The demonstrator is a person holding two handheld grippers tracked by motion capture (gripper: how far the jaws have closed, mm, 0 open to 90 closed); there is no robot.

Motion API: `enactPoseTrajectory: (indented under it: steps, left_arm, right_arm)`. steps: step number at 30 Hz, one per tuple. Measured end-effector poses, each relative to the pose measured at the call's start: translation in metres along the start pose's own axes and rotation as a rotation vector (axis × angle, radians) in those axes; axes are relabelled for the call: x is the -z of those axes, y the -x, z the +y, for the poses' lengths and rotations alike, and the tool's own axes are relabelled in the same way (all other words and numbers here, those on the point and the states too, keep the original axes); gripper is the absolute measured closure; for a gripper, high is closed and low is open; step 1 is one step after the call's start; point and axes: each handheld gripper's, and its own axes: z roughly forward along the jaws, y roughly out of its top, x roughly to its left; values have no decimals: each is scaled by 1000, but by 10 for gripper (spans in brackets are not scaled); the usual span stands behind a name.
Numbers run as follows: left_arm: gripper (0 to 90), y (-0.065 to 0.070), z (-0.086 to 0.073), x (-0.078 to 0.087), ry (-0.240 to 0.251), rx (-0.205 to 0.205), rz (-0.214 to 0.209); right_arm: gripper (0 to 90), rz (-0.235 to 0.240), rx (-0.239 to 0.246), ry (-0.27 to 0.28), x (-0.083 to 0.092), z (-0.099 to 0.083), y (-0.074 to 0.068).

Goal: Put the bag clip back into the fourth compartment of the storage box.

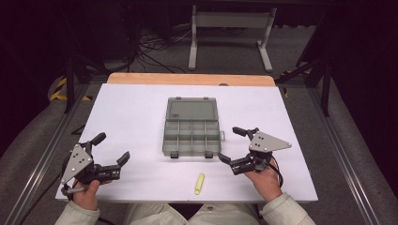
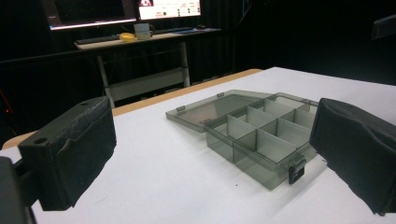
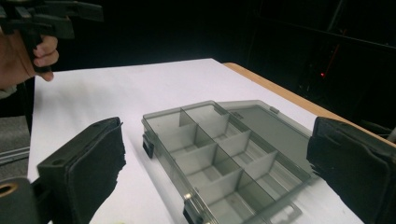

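Grey translucent plastic compartment box [image 1: 192, 133] lies open mid-desk [image 1: 131, 117], its compartments empty. Left gripper [image 1: 110, 149] and right gripper [image 1: 232, 145] flank the box, fingers released, holding nothing. Likely next: picking up the small yellow-green stick [image 1: 200, 183] just nearer than the box.

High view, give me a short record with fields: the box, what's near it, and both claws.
organizer box: grey translucent compartment box at mid-table, lid open and lying flat behind it
compartments: look empty
yellow item: small yellow stick near the front edge, apart from the box; cannot tell what it is
left claw: open, holding nothing, left of the box
right claw: open, holding nothing, at the box's right side
surface: white table
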Motion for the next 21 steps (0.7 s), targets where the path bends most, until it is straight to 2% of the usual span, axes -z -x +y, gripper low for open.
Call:
enactPoseTrajectory:
  steps: [14,16,19,21]
  left_arm:
    - [11,0,0,0,0,1,-2]
    - [11,0,0,0,1,0,-3]
    - [11,0,0,0,0,-1,-3]
    - [11,0,0,0,0,-1,-3]
  right_arm:
    - [37,69,16,-5,-31,10,-8]
    - [8,90,-4,-13,-34,12,-8]
    - [18,133,-49,-32,-36,15,-6]
    - [18,128,-48,-39,-36,15,-6]
